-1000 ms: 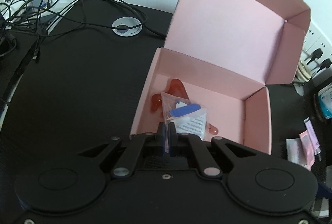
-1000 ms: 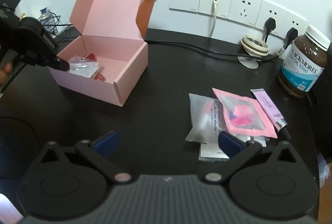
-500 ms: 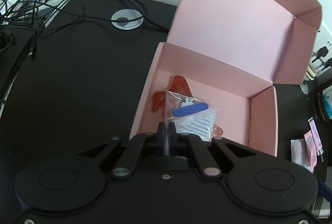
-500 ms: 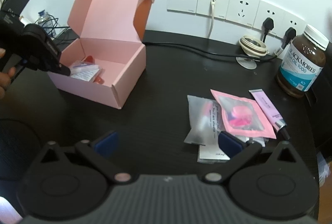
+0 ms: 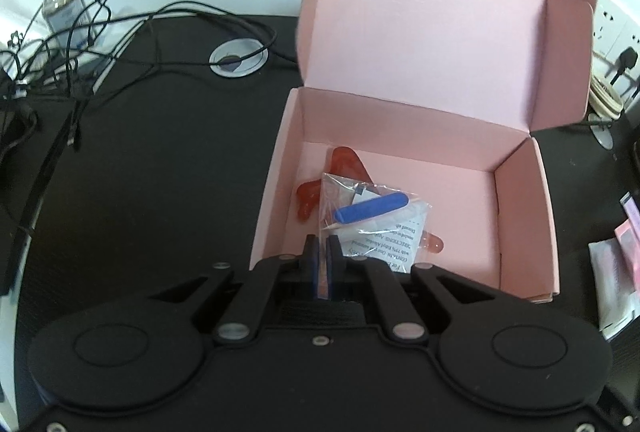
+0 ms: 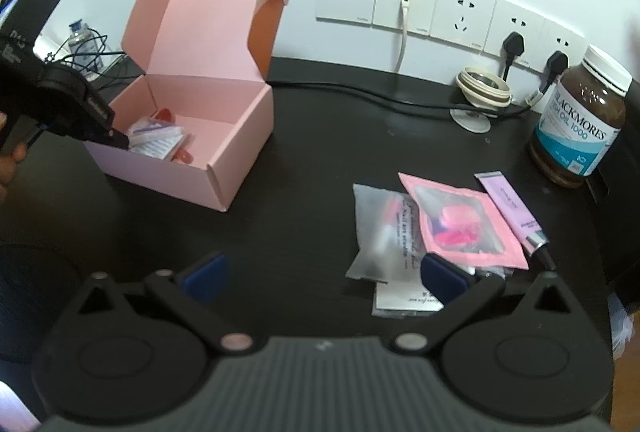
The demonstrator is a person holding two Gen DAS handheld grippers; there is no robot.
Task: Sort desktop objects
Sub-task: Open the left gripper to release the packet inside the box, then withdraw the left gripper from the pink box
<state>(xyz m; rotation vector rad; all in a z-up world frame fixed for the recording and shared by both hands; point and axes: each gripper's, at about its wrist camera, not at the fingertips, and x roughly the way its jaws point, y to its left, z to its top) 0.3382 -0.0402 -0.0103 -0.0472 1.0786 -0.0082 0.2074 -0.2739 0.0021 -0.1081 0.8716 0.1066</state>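
Note:
An open pink cardboard box (image 5: 516, 216) (image 6: 240, 140) stands on the black desk with its lid up. My left gripper (image 5: 322, 246) (image 6: 118, 141) is shut on the corner of a clear plastic bag (image 5: 376, 220) (image 6: 154, 138) holding a blue stick and a printed leaflet, held inside the box over a red gel piece (image 5: 344, 162). My right gripper (image 6: 320, 272) is open and empty above the desk, near a pile: a frosted bag (image 6: 380, 228), a pink pouch (image 6: 460, 220) and a lilac tube (image 6: 510, 212).
A brown Blackmores bottle (image 6: 580, 120) stands at the right by the wall sockets (image 6: 460, 16). Cables (image 5: 100, 44) and a small bottle (image 5: 60, 4) crowd the desk's far left, by a round cable grommet (image 5: 238, 60). A white suction holder (image 6: 480, 92) sits near the plugs.
My left gripper has moved further over and into the box with the clear bag. The right gripper has shifted only slightly and stays open.

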